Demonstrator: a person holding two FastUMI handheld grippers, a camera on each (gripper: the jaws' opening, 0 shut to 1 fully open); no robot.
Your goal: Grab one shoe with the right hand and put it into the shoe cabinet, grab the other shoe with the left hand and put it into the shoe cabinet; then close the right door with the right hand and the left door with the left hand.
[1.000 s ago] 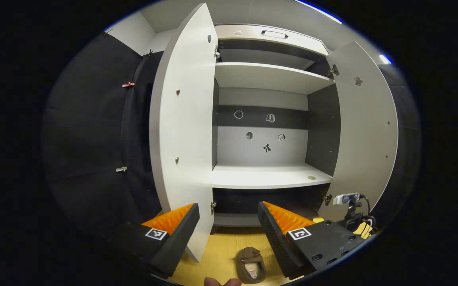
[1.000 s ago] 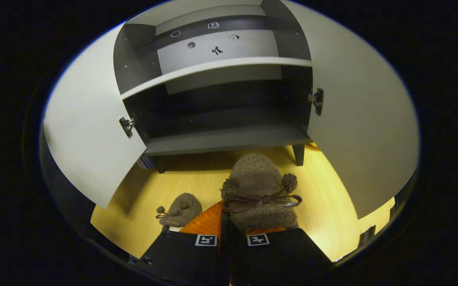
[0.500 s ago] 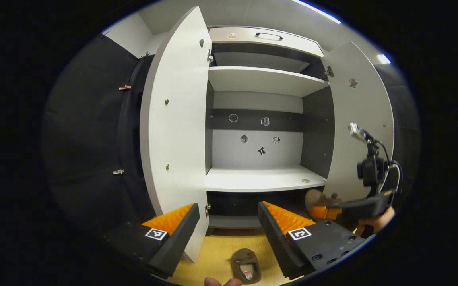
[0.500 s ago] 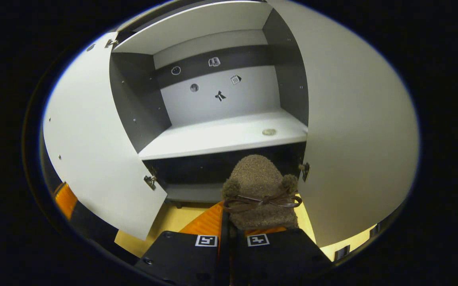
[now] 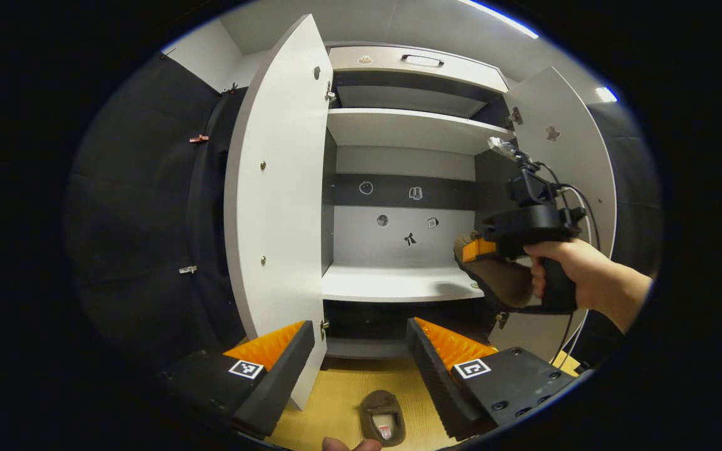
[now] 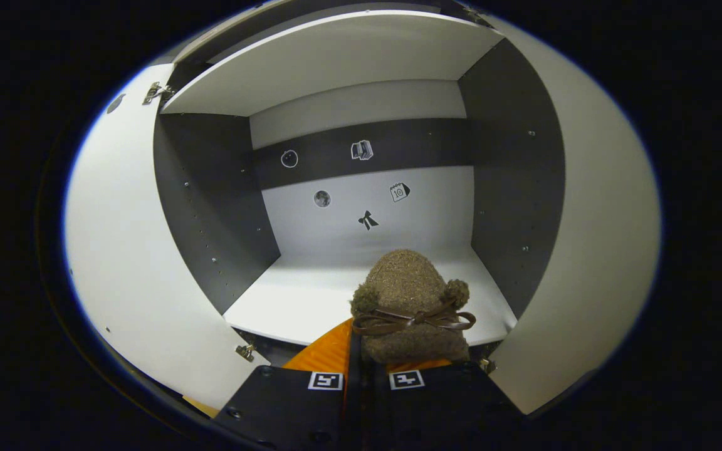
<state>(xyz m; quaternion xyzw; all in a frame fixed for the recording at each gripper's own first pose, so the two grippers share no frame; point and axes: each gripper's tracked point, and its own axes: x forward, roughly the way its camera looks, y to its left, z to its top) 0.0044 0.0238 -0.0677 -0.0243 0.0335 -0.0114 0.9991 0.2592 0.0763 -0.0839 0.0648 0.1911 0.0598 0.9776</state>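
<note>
Left gripper view: two shoes, one [image 5: 384, 425] floored below the gaping left tool [image 5: 356, 351], one [image 6: 412, 307] right-tool [image 6: 361, 363]-clamped.

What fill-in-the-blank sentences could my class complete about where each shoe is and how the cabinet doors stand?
1. The right gripper is shut on a brown ____.
2. The other shoe lies on the ____.
3. Both doors of the shoe cabinet stand ____.
4. The left gripper holds ____.

Missing words: shoe; floor; open; nothing

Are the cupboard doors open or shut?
Open. Both white doors, left and right, swing wide from the white shoe cabinet, so its shelves and back wall show.
</note>
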